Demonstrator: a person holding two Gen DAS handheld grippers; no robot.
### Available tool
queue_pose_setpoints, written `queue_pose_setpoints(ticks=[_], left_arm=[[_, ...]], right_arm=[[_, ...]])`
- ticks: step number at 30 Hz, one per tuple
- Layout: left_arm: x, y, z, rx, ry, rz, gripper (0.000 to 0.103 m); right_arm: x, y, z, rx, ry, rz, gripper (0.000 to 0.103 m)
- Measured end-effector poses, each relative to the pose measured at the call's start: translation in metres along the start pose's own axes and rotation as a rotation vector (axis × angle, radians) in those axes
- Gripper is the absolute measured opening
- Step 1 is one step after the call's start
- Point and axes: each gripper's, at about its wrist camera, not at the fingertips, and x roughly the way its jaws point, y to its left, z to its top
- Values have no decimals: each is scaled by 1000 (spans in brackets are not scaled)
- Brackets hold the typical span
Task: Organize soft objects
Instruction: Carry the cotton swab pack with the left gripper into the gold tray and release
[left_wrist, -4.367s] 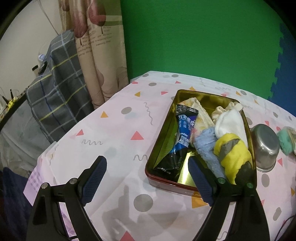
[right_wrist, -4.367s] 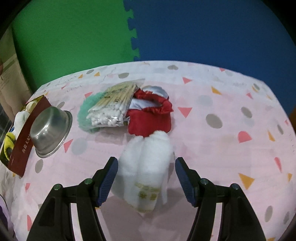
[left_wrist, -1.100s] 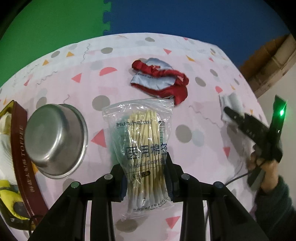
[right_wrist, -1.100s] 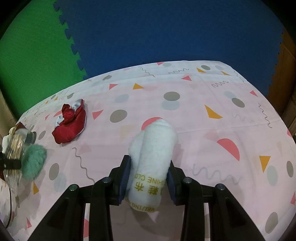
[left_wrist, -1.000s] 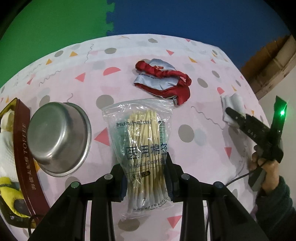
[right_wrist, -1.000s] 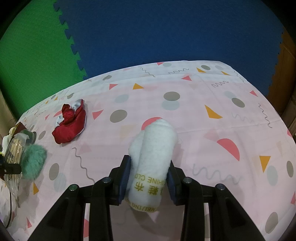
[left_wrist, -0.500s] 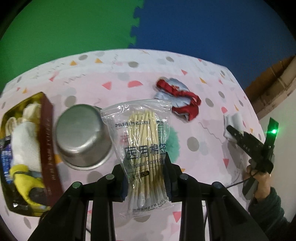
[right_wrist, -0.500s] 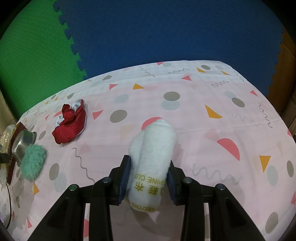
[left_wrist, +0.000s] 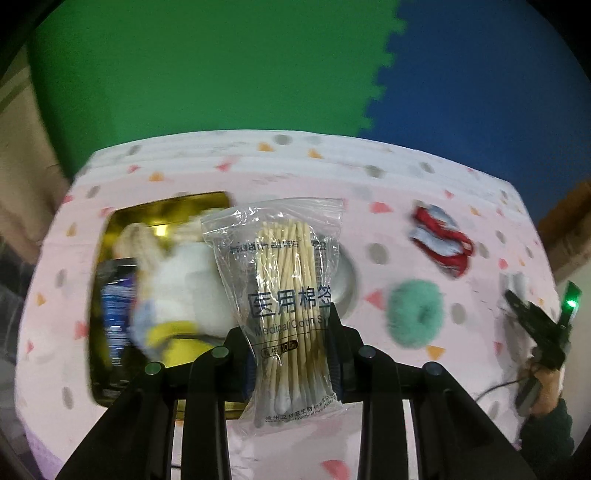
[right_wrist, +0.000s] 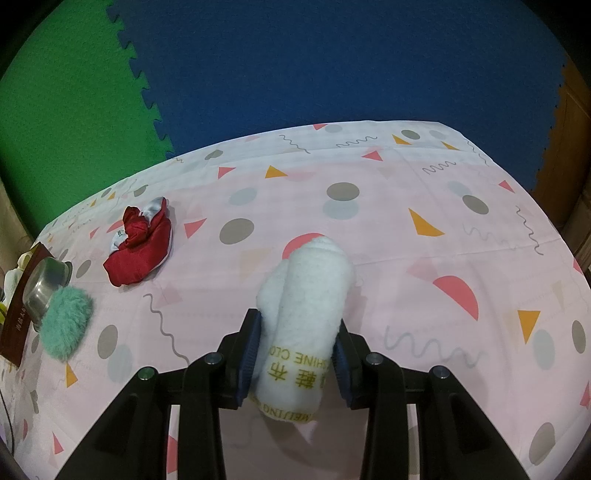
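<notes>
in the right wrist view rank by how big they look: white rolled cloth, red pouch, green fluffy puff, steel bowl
1. white rolled cloth, though nearest the camera, which inflates it
2. red pouch
3. green fluffy puff, close to the pouch, so unsure
4. steel bowl, partly hidden

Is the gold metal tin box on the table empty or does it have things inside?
Not empty. The gold metal tin box holds soft white and yellow cloth items and a dark blue packet.

The patterned table carries a tin, bowl, green puff and red pouch.
</notes>
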Motion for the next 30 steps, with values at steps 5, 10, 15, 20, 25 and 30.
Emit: queue_pose_setpoints(ticks=[5, 10, 15, 20, 25, 30], left_arm=[[1, 45, 3, -55, 2, 74, 27], [14, 74, 5, -93, 8, 122, 27], [33, 88, 7, -106, 26, 125, 27], [43, 95, 8, -107, 30, 111, 27], [50, 98, 11, -94, 28, 103, 27], [55, 106, 14, -118, 33, 93, 27]], right_arm=[[0, 0, 0, 0, 0, -1, 38], [1, 1, -1, -4, 0, -5, 38], [1, 1, 0, -6, 0, -7, 38], [1, 1, 0, -12, 1, -13, 37], [2, 3, 0, -18, 1, -21, 37], [2, 3, 0, -20, 1, -24, 37]])
